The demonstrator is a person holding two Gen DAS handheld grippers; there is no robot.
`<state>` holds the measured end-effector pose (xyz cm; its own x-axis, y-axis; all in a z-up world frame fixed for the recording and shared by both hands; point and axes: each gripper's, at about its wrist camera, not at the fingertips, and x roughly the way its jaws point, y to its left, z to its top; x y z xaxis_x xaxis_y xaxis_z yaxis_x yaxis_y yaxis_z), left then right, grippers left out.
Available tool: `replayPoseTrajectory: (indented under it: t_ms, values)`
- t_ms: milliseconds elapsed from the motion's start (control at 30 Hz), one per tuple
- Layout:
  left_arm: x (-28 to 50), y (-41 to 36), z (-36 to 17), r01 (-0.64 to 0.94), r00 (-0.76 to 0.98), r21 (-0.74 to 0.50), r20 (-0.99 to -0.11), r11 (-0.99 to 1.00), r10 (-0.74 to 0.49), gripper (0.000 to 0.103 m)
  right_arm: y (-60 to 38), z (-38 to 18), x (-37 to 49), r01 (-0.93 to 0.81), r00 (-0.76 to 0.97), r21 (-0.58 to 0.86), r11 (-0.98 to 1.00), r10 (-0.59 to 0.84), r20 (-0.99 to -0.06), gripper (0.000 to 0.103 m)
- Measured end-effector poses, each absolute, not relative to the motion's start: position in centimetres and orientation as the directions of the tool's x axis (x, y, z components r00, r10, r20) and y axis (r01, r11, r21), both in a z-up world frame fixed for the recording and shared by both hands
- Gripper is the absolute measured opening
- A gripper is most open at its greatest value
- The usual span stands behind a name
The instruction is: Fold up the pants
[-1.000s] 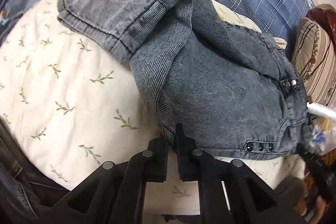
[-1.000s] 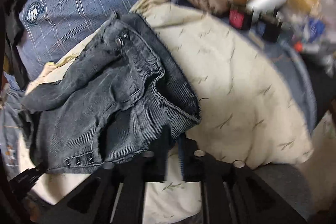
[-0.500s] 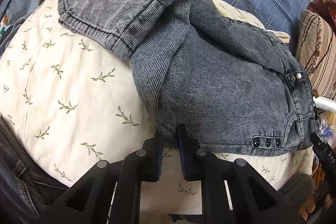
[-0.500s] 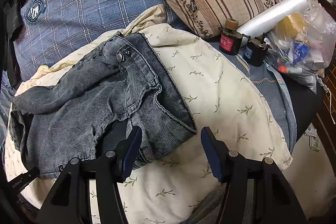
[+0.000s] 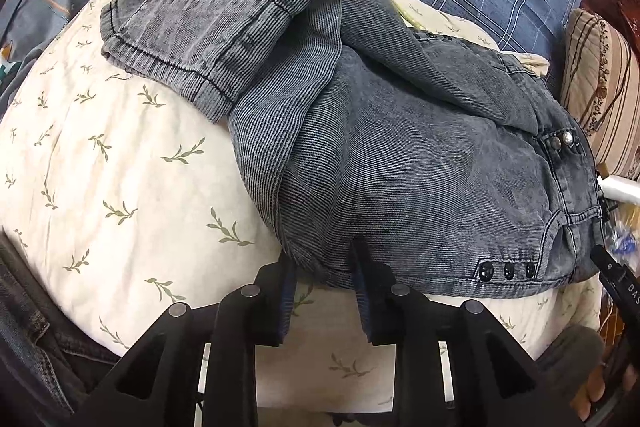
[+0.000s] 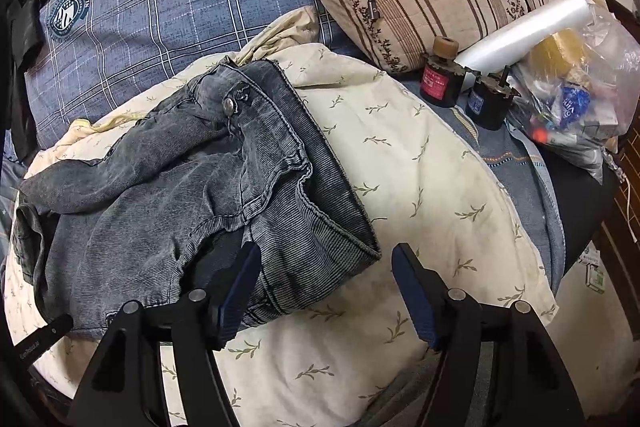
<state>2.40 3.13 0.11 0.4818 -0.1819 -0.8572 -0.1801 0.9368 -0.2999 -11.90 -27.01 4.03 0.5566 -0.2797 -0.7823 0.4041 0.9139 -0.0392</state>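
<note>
One pants (image 5: 400, 163) bundle between two parted hand-held grippers, seemingly unheld

Grey washed-denim pants (image 5: 400, 155) lie folded in a rumpled bundle, hems stacked at one end.

both grippers' fingers parted: left gripper (image 5: 322, 263) narrowly, right gripper (image 6: 326, 261) wide.

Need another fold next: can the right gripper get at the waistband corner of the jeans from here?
Probably yes: the right gripper is open with the jeans corner between its fingers, nothing in the way.
</note>
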Motion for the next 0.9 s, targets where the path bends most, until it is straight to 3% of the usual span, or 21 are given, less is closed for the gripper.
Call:
replayPoseTrajectory:
  t_ms: [233, 333, 367, 400, 533, 633, 700, 733, 833, 900]
  values:
    - [2.6, 3.1, 0.0, -0.173, 0.487, -0.284, -0.857, 0.943, -0.168, 0.021, -27.2, 3.8, -11.7, 0.408, 0.546, -0.046, 0.912, -0.284, -0.789, 0.064]
    - [2.7, 3.4, 0.0, -0.171, 0.488, -0.277, -0.858, 0.945, -0.163, 0.015, -27.4, 3.5, -11.5, 0.412, 0.526, -0.064, 0.909, -0.294, -0.798, 0.041]
    - [2.7, 3.5, 0.0, -0.170, 0.488, -0.277, -0.857, 0.945, -0.163, 0.011, -27.7, 3.3, -11.4, 0.415, 0.516, -0.069, 0.907, -0.296, -0.804, 0.021]
    - [2.8, 3.6, 0.0, -0.168, 0.489, -0.279, -0.856, 0.946, -0.166, 0.006, -28.0, 3.1, -11.3, 0.413, 0.510, -0.053, 0.909, -0.279, -0.814, 0.016]
    - [2.4, 3.8, 0.2, -0.156, 0.493, -0.301, -0.849, 0.941, -0.190, 0.004, -28.5, 3.1, -11.7, 0.415, 0.514, -0.029, 0.909, -0.260, -0.817, 0.015]
    - [1.8, 4.7, 0.5, -0.132, 0.480, -0.342, -0.843, 0.930, -0.242, 0.008, -27.8, 3.8, -11.9, 0.404, 0.527, -0.042, 0.914, -0.270, -0.806, 0.024]
    - [1.1, 5.9, 1.1, -0.125, 0.470, -0.385, -0.835, 0.914, -0.287, 0.013, -27.0, 5.3, -12.5, 0.394, 0.577, -0.022, 0.919, -0.266, -0.772, 0.063]
    - [0.7, 6.7, 1.6, -0.123, 0.472, -0.409, -0.825, 0.904, -0.309, 0.015, -26.4, 6.2, -12.9, 0.367, 0.617, 0.014, 0.930, -0.232, -0.752, 0.070]
    - [-0.3, 10.2, 3.3, -0.158, 0.538, -0.470, -0.778, 0.868, -0.324, 0.040, -23.6, 8.7, -13.5, 0.282, 0.701, 0.022, 0.959, -0.190, -0.688, 0.072]
    - [0.0, 12.7, 4.3, -0.201, 0.585, -0.468, -0.762, 0.861, -0.278, 0.062, -20.6, 9.6, -12.6, 0.131, 0.746, 0.041, 0.990, -0.072, -0.662, 0.079]
